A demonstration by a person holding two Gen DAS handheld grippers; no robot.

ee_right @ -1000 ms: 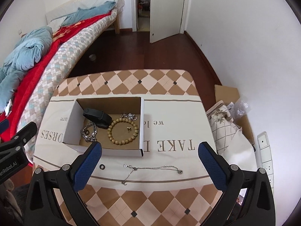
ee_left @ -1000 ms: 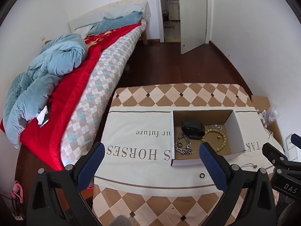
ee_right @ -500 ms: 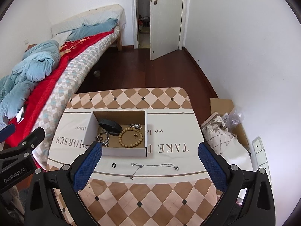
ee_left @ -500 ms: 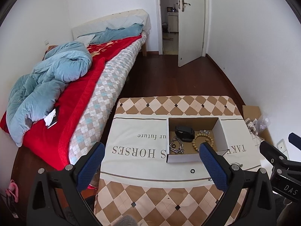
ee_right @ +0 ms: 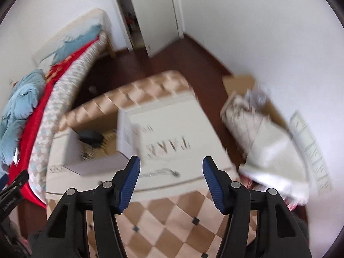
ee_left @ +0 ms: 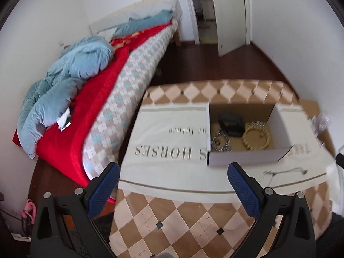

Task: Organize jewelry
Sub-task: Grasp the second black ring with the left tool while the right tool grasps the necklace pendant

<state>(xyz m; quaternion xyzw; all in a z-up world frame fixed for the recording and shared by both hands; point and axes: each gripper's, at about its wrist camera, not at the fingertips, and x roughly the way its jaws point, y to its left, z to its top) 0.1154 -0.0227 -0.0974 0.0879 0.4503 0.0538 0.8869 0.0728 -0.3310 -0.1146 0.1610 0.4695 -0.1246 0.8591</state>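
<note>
An open cardboard box (ee_left: 245,157) stands on a white printed cloth (ee_left: 163,150) on the checkered table. Inside lie a wooden bead bracelet (ee_left: 255,138), a silver chain bracelet (ee_left: 221,143) and a black item (ee_left: 231,123). A thin silver necklace (ee_left: 283,171) lies on the cloth in front of the box; it also shows blurred in the right wrist view (ee_right: 161,173). My left gripper (ee_left: 173,178) is open and empty, above the table's front left. My right gripper (ee_right: 171,178) is open and empty, above the necklace. The box (ee_right: 94,148) is blurred there.
A bed (ee_left: 103,90) with a red cover and blue duvet runs along the left. A cloth bag (ee_right: 264,142) and flat cardboard (ee_right: 238,81) lie on the floor to the right of the table. An open door (ee_left: 232,15) is at the back.
Both grippers moved and tilted; the views are now blurred. The right gripper's fingers came closer together and it swung toward the necklace. The left gripper shifted left.
</note>
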